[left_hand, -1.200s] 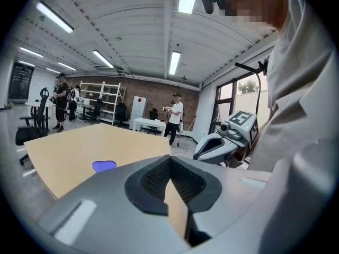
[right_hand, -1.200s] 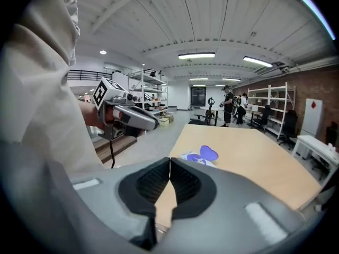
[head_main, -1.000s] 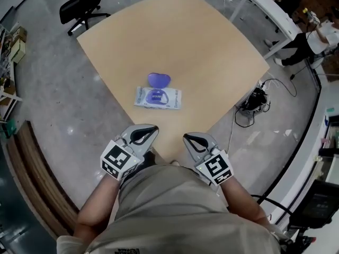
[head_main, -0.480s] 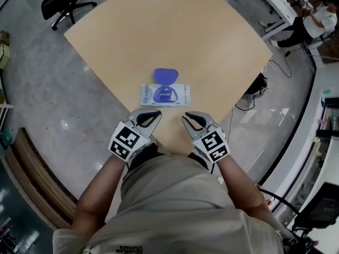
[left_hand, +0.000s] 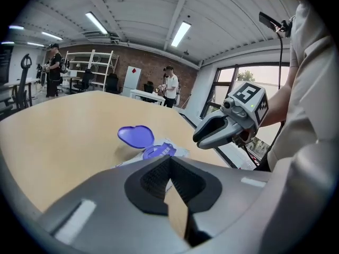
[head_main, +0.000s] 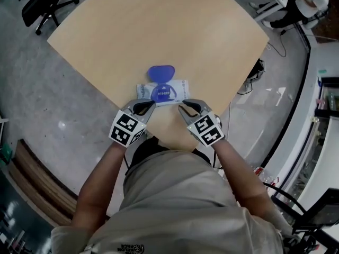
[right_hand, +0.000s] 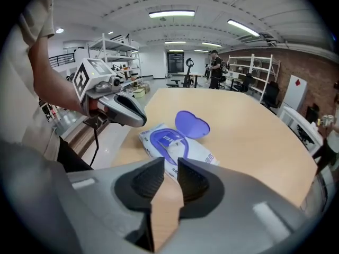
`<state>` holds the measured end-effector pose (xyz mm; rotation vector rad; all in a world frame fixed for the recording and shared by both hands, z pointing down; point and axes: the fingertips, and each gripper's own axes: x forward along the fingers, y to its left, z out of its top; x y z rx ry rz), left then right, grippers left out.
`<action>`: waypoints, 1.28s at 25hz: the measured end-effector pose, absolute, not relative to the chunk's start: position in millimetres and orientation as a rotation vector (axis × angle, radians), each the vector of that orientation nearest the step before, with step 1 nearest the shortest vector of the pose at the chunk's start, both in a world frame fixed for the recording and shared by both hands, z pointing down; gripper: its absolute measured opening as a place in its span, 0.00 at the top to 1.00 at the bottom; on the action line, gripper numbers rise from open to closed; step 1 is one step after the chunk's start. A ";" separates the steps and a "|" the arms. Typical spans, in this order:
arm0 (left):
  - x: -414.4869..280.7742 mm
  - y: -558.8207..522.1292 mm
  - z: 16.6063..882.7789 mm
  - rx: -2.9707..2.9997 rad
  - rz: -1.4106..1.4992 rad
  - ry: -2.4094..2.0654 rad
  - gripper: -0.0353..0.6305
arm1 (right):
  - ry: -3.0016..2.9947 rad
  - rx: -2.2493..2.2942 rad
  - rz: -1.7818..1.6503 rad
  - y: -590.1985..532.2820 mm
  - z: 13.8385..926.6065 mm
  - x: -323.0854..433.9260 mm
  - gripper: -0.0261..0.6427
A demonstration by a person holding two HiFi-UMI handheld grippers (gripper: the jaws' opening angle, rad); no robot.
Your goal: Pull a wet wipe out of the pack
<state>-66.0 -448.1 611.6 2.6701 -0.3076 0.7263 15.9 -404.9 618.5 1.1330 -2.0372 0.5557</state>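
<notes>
Whereas both claws hung close to our body a sec ago, they now sit fwd and lower, at the near edge of the pack [head_main: 178,91].

- L claw [head_main: 151,104]: jaws fully together, nothing held, tips just beside the pack's near-left corner.
- R claw [head_main: 181,107]: jaws a narrow slit apart, empty, tips just beside the near-right edge.
- Pack lies flat on the bench [head_main: 159,25] near the edge closest to us, lid [head_main: 160,72] flipped open on the far side.
- No contact w/ the pack yet.

Judgement: approach abt done, no wipe out yet. Next, one claw should pin the pack while the other opens and pinches a wipe under the lid. Risk: an unpinned pack lifts w/ the wipe.
</notes>
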 end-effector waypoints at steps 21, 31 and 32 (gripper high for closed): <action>-72.5 -465.4 680.6 2.571 0.823 -0.249 0.94 | -1.961 1.005 0.563 -443.9 672.9 -4.5 0.83; -78.3 -458.1 686.4 2.571 0.835 -0.254 0.94 | -1.965 1.000 0.523 -439.1 679.7 -12.4 0.83; -78.2 -457.7 685.8 2.572 0.836 -0.255 0.94 | -1.967 1.003 0.517 -439.8 678.5 -12.9 0.83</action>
